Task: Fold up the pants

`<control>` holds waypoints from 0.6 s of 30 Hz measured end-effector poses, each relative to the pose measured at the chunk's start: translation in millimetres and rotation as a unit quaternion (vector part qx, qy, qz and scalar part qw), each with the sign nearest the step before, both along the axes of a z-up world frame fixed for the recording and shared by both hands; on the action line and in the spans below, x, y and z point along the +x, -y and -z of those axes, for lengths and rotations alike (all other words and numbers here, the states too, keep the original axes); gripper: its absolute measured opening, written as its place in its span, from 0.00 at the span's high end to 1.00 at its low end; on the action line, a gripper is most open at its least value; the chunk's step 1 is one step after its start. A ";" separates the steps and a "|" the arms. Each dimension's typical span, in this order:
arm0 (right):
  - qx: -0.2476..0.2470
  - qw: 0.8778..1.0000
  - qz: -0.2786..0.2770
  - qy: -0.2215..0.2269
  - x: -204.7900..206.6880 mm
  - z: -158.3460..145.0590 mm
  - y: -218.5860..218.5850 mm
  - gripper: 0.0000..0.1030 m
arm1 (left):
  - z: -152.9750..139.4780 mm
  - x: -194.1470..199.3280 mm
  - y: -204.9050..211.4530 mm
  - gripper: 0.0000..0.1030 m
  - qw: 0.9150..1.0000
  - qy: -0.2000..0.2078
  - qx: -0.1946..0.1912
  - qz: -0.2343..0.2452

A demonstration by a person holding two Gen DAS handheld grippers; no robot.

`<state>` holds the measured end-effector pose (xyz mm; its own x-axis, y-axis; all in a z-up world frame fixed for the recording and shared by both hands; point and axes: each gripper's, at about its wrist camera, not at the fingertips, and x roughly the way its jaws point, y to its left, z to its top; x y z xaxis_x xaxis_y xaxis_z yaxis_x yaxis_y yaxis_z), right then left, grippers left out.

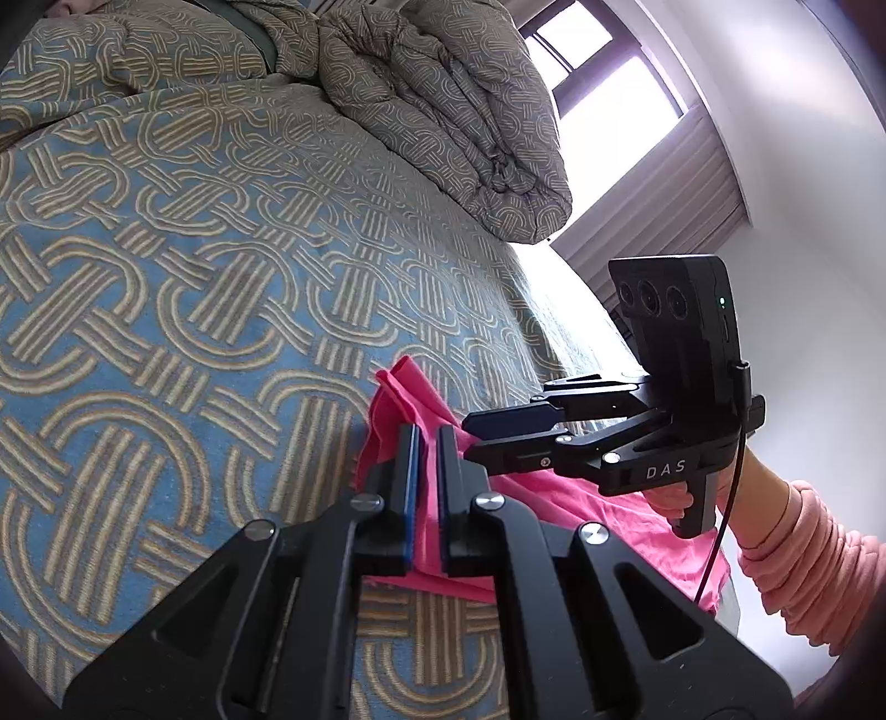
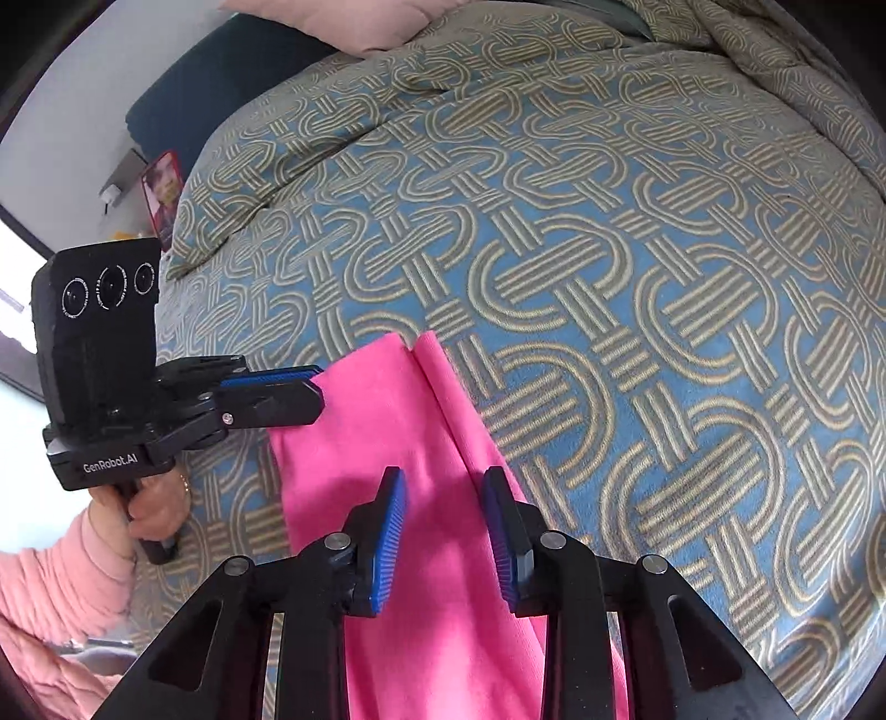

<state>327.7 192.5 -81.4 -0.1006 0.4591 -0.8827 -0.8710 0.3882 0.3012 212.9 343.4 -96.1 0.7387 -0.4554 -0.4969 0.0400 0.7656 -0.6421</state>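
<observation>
Bright pink pants (image 2: pixel 387 443) lie as a long strip on the blue and tan patterned bed cover (image 2: pixel 637 277). In the right wrist view my right gripper (image 2: pixel 446 487) is open, its blue pads hovering over the pants with a fold line between them. My left gripper (image 2: pixel 315 396) shows at the left of that view, its jaws nearly closed at the pants' left edge. In the left wrist view my left gripper (image 1: pixel 427 437) has a narrow gap with pink cloth (image 1: pixel 410 399) between its fingers. My right gripper (image 1: pixel 470 440) reaches in from the right over the pants.
A bunched quilt (image 1: pixel 443 111) of the same pattern lies at the far side of the bed. A window with a curtain (image 1: pixel 637 183) is beyond it. A pink pillow (image 2: pixel 343 22), dark headboard (image 2: pixel 221 83) and a red card (image 2: pixel 163 188) are at the bed's left.
</observation>
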 end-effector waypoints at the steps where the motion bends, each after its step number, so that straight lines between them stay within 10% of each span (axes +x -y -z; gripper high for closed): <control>1: 0.001 1.000 0.001 -0.003 1.3 1.3 -0.1 0.69 | 0.5 1.2 0.7 0.95 1.000 -0.004 0.002 0.004; 4: 0.005 1.000 0.004 -0.019 3.2 5.3 0.0 0.53 | 2.8 4.5 3.9 0.95 1.000 -0.015 0.008 0.008; 10: 0.006 1.000 -0.008 0.018 -6.0 -5.8 0.9 0.53 | 4.9 10.6 11.5 0.97 0.998 -0.040 0.039 0.005; 18: 0.019 1.000 -0.020 0.011 -9.3 -11.5 9.7 0.52 | -31.6 -15.5 29.4 0.97 0.994 0.073 0.078 0.036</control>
<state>318.4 182.8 -70.0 -0.1012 0.4877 -0.8671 -0.8922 0.3411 0.2960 197.5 314.0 -64.5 0.7762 -0.4358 -0.4556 0.1825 0.8470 -0.4993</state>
